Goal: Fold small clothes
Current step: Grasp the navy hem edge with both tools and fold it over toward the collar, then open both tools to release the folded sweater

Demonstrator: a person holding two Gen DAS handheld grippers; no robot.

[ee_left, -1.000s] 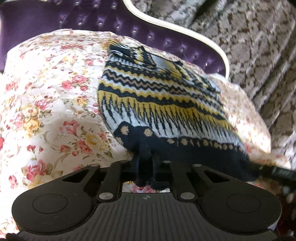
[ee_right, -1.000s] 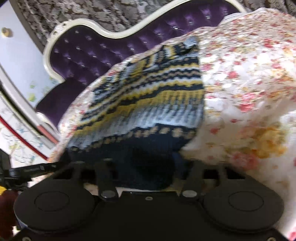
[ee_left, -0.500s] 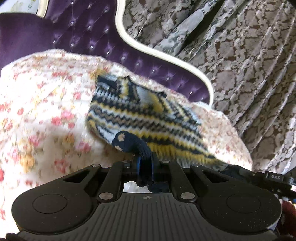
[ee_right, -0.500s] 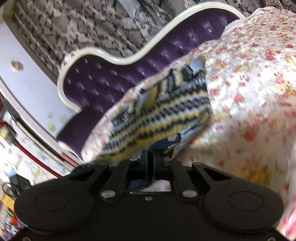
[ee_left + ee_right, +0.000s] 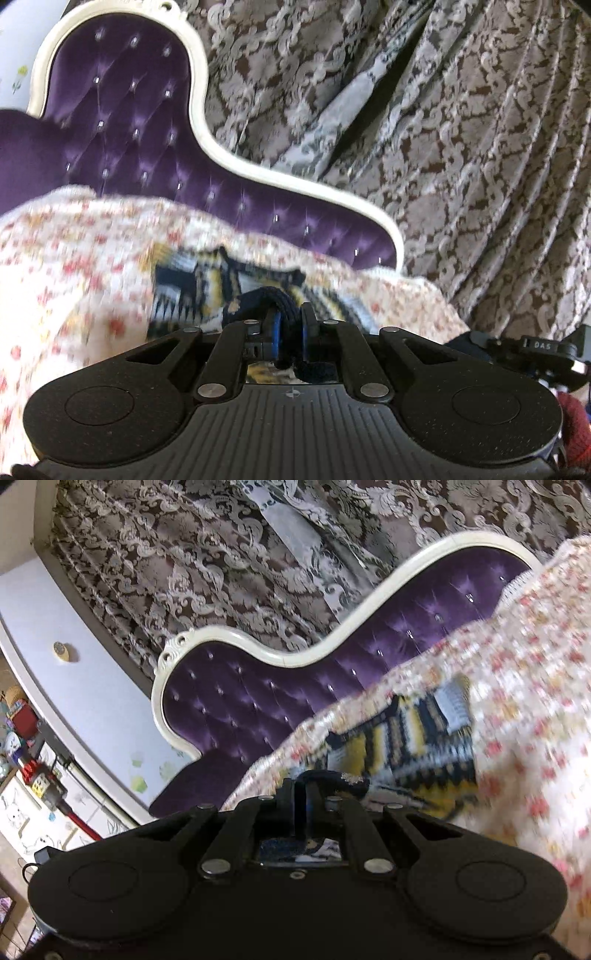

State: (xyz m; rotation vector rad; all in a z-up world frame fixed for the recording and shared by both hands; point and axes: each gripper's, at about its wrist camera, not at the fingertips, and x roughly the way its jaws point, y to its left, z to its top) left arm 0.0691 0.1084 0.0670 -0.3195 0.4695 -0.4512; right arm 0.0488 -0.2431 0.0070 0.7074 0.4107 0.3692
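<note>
A small knitted sweater (image 5: 207, 288) with navy, yellow and white patterned bands lies on a floral bedspread (image 5: 74, 258). My left gripper (image 5: 290, 317) is shut on its navy hem, which bunches between the blue pads. In the right wrist view the sweater (image 5: 413, 746) shows blurred, and my right gripper (image 5: 301, 794) is shut on the navy hem at its other corner. Both hem corners are lifted and carried over the sweater body toward its collar end.
A purple tufted headboard (image 5: 122, 122) with a cream frame stands behind the bed. Patterned curtains (image 5: 461, 129) hang at the back. The right gripper's body (image 5: 535, 347) shows at the left view's right edge. Shelves and a red vacuum (image 5: 48, 786) stand at far left.
Both grippers have lifted the hem and moved it forward over the sweater toward the headboard. Less of the sweater shows now and the views tilt upward.
</note>
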